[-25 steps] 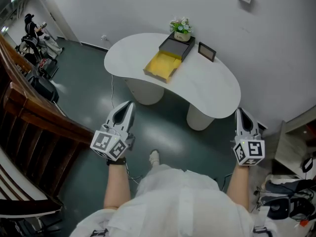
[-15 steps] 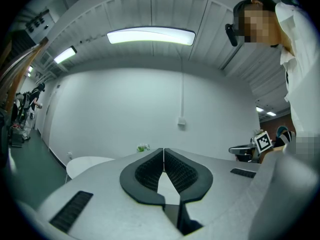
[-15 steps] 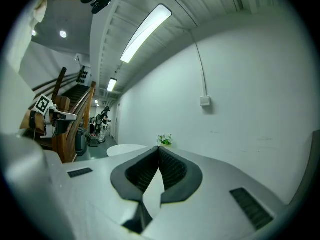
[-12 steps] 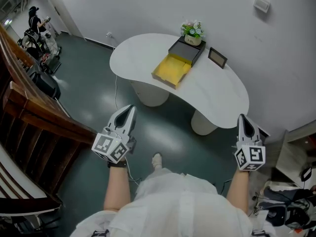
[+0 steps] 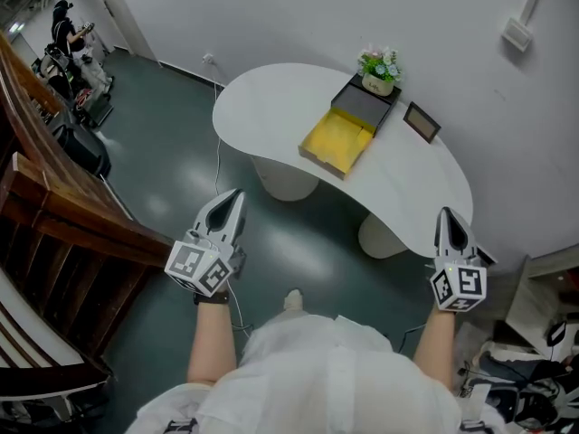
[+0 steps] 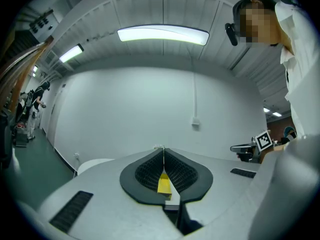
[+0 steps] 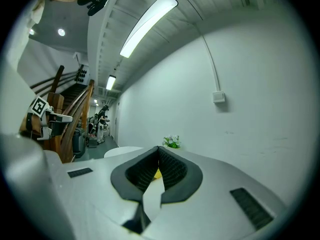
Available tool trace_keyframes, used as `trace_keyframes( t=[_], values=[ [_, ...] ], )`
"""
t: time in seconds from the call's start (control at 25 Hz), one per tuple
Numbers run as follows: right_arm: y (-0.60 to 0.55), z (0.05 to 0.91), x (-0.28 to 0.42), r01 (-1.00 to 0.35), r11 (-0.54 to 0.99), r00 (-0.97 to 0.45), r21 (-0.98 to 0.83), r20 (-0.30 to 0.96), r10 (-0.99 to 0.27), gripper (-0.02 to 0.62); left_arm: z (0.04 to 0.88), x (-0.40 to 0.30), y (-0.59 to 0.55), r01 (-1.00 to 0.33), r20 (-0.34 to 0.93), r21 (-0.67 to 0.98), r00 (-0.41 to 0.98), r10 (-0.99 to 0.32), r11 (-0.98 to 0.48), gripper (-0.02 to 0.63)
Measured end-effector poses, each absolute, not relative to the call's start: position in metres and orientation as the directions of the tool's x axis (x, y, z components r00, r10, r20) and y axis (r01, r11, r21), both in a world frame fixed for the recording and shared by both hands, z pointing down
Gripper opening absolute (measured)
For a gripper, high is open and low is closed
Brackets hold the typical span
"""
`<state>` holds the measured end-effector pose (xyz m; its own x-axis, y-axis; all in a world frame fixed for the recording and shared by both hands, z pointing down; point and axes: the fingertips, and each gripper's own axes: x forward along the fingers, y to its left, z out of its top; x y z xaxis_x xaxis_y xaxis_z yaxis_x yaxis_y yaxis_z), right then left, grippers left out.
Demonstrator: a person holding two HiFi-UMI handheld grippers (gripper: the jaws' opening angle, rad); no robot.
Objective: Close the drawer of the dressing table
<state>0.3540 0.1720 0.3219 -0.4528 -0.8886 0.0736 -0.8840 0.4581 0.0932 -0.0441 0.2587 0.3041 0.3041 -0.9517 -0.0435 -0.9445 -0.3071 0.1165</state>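
Note:
A white curved dressing table (image 5: pixel 262 98) stands against the wall ahead of me. On it a dark box (image 5: pixel 366 107) has its yellow drawer (image 5: pixel 339 141) pulled out toward me. My left gripper (image 5: pixel 237 194) hangs over the floor, short of the table's front edge, jaws shut and empty. My right gripper (image 5: pixel 445 213) is near the table's right end, also shut and empty. In the left gripper view the closed left gripper (image 6: pixel 163 151) points at the drawer (image 6: pixel 164 184). In the right gripper view the right gripper (image 7: pixel 158 148) shows a sliver of the yellow drawer (image 7: pixel 156 174) behind its tips.
A small potted plant (image 5: pixel 380 65) sits on the box, and a picture frame (image 5: pixel 422 121) lies to its right. Two round pedestals (image 5: pixel 285 177) carry the table. A wooden stair railing (image 5: pixel 54 206) runs along the left. Bags (image 5: pixel 534 396) lie at the lower right.
Both grippers have advanced toward the table, still shut. The table and its drawer have shifted right and closer in the head view.

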Motion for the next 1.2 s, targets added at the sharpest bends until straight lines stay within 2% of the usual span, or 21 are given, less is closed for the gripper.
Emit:
trace_keyframes(
  t=[0.48,0.76,1.2],
  values=[
    [0.134,0.317,0.275,-0.891,0.441,-0.437,0.109,0.061,-0.897,0.009,0.304,-0.119,0.22,-0.935,-0.062,0.115,0.33,-0.942,-0.335,0.018],
    [0.091,0.333,0.27,-0.893,0.438,-0.43,0.103,0.092,-0.898,0.009,0.313,-0.11,0.169,-0.912,-0.06,0.137,0.383,-0.922,-0.387,0.018],
    [-0.03,0.337,0.269,-0.897,0.436,-0.428,0.071,0.097,-0.898,0.009,0.298,-0.069,0.026,-0.839,-0.065,0.116,0.527,-0.847,-0.531,0.018]
  ],
)
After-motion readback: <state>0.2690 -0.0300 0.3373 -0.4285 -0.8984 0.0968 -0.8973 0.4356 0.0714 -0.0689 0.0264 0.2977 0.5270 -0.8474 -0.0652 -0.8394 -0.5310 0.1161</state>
